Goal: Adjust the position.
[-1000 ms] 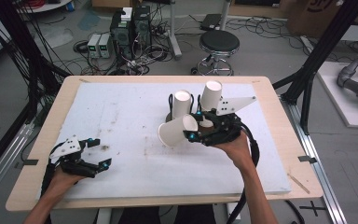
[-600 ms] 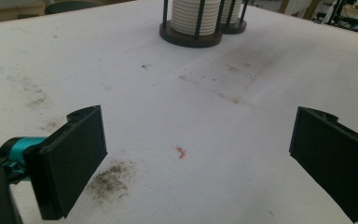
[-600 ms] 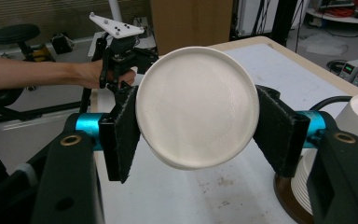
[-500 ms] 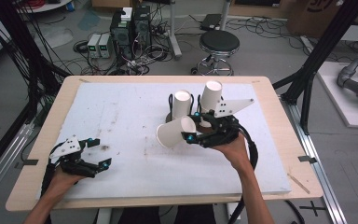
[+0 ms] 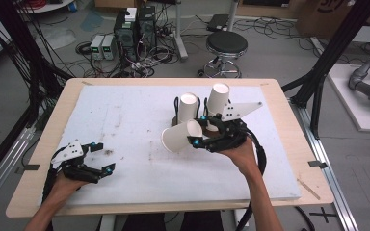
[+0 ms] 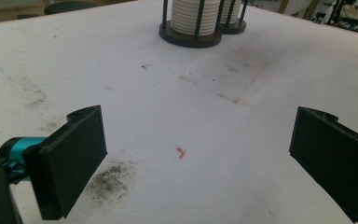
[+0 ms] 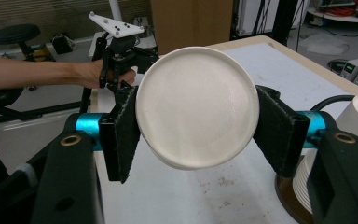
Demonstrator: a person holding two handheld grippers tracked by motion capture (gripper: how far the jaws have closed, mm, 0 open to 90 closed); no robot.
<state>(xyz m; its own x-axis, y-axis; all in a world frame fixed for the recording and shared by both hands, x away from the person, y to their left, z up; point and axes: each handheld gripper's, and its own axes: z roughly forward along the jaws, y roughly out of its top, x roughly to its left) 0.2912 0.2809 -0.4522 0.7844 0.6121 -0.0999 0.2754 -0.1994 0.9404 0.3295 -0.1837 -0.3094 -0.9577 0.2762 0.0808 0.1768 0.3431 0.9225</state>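
White paper cup (image 5: 179,138), lying on its side above the surface (image 5: 125,120), clamped at both walls between the right tongs (image 5: 198,130). Seen base-on in the right gripper view (image 7: 196,119): round, flat, plain white bottom. Pointed toward 9 o'clock in the high view, just at 7 o'clock of the nearer upright cup stack (image 5: 188,107).

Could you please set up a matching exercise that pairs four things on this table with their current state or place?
1. left gripper
2. right gripper
3. paper cup
4. cup stacks

a. lying sideways between black pads
b. upright in dark rod holders
c. jaws wide apart, holding nothing
d. shut on a cup

Pairs: 1-c, 2-d, 3-a, 4-b
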